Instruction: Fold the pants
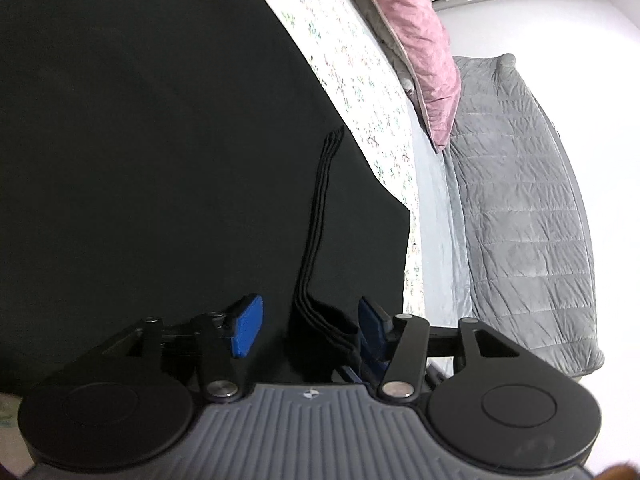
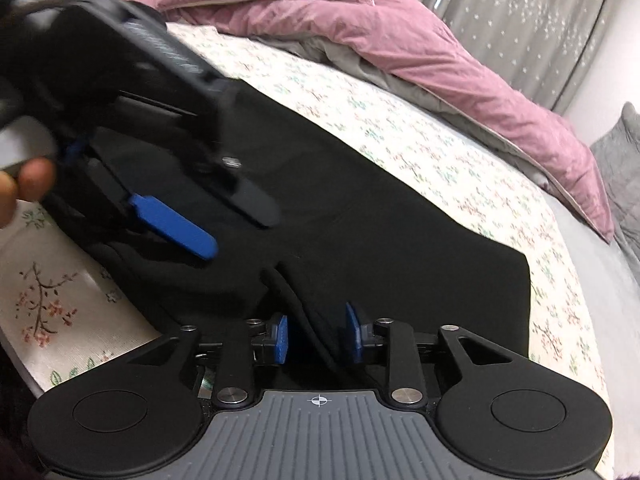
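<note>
Black pants [image 1: 160, 160] lie folded on a floral bedsheet [image 1: 352, 92]. Their stacked layered edges [image 1: 320, 200] run down between my left gripper's [image 1: 310, 326] blue pads, closer to the right pad; the pads stand apart and do not press, so it is open. In the right wrist view the pants [image 2: 380, 232] spread across the bed, and a thick fold of their edge passes between my right gripper's [image 2: 317, 338] pads, which stand slightly apart. The left gripper [image 2: 240, 234] hovers over the pants at upper left, held by a hand [image 2: 24, 188].
A pink duvet [image 2: 400, 40] with a grey underside is bunched along the far side of the bed. A grey quilted blanket [image 1: 520, 200] lies beyond the mattress edge. A grey starred curtain [image 2: 520, 20] hangs behind. The floral sheet [image 2: 440, 160] surrounds the pants.
</note>
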Action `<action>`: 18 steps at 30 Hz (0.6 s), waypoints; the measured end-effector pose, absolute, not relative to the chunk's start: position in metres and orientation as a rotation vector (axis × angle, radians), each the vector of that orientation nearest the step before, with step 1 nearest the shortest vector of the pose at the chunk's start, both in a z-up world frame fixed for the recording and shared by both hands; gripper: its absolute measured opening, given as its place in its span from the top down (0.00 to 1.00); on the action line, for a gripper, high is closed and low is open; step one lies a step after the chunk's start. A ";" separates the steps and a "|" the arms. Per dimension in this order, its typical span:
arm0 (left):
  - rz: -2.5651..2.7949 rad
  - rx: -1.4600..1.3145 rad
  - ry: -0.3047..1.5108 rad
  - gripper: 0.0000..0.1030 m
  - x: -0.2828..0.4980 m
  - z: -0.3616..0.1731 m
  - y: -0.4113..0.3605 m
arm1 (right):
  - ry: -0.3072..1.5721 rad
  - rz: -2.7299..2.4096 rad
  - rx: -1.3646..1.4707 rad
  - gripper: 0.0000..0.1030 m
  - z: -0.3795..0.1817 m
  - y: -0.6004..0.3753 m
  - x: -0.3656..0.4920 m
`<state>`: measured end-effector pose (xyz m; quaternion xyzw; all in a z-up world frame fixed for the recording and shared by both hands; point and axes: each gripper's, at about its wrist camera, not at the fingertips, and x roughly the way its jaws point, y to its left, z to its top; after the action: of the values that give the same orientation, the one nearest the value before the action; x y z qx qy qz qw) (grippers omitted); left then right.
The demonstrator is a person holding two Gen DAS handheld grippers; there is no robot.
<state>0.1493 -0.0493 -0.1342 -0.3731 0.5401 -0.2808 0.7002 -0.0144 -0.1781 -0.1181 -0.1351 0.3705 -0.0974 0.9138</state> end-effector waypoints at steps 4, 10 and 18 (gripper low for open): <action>-0.626 -0.824 1.217 0.33 0.159 -0.136 -0.062 | 0.760 -0.150 -0.242 0.93 -0.112 -0.180 -0.026; -0.614 -0.772 1.191 0.35 0.175 -0.137 -0.083 | 0.731 -0.123 -0.088 0.93 -0.094 -0.200 -0.041; -0.561 -0.692 1.170 0.82 0.183 -0.138 -0.091 | 0.706 -0.085 0.033 0.92 -0.087 -0.210 -0.050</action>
<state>0.1831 -0.0910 -0.1381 -0.3155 0.5337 -0.2559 0.7417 -0.0504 -0.2099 -0.0868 0.0160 0.3458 -0.0414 0.9373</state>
